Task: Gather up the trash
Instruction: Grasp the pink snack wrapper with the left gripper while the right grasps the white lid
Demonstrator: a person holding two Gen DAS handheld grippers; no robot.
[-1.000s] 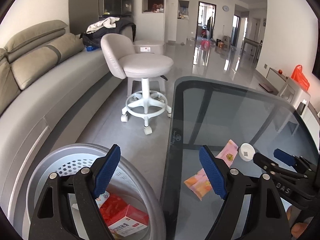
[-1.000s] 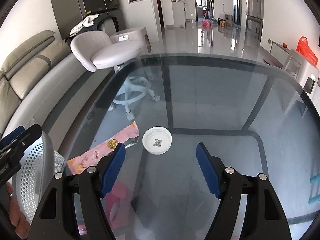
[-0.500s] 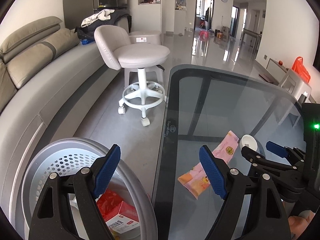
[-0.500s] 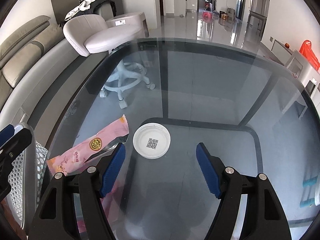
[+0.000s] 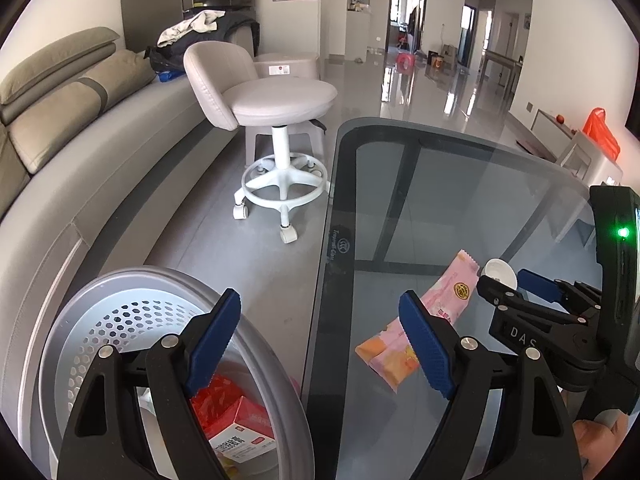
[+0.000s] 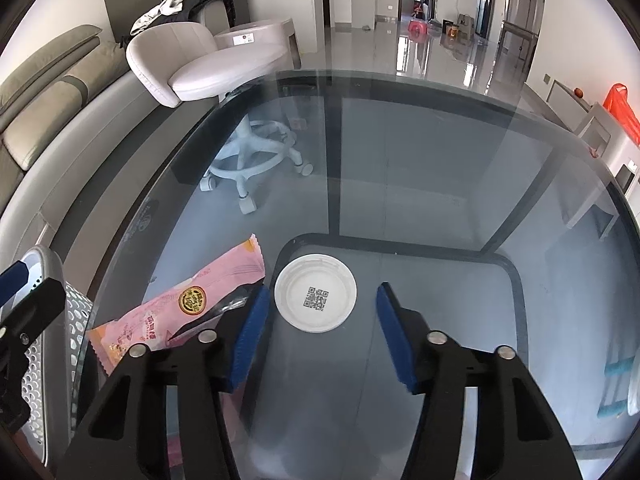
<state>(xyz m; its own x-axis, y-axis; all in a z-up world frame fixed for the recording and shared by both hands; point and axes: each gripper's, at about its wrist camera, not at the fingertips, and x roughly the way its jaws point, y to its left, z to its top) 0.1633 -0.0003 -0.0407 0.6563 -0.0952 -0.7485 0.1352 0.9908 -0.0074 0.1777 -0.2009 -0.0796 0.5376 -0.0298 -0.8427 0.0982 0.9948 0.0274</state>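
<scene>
Glass table point(image 6: 440, 184) carries one white lid point(image 6: 315, 297) and one pink wrapper point(image 6: 188, 304) (near its left edge); right gripper point(image 6: 320, 332) fingers, just closing, stand apart around the lid; left gripper point(image 5: 320, 344) gapes empty.

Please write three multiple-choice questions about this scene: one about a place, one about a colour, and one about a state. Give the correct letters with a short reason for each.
1. Where does the white lid lie?
A. in the bin
B. on the glass table
C. on the stool

2. What colour is the snack wrapper beside the lid?
A. mainly pink
B. green
C. black

3. How is the right gripper at the lid?
A. shut on the lid
B. its fingers on either side of the lid, not touching
C. holding the wrapper

Key: 1 B, the lid rests flat on the glass. 2 A, the wrapper is pink with an orange end. 3 B, gaps show between both fingers and the lid, although the fingers have just been closing.
</scene>
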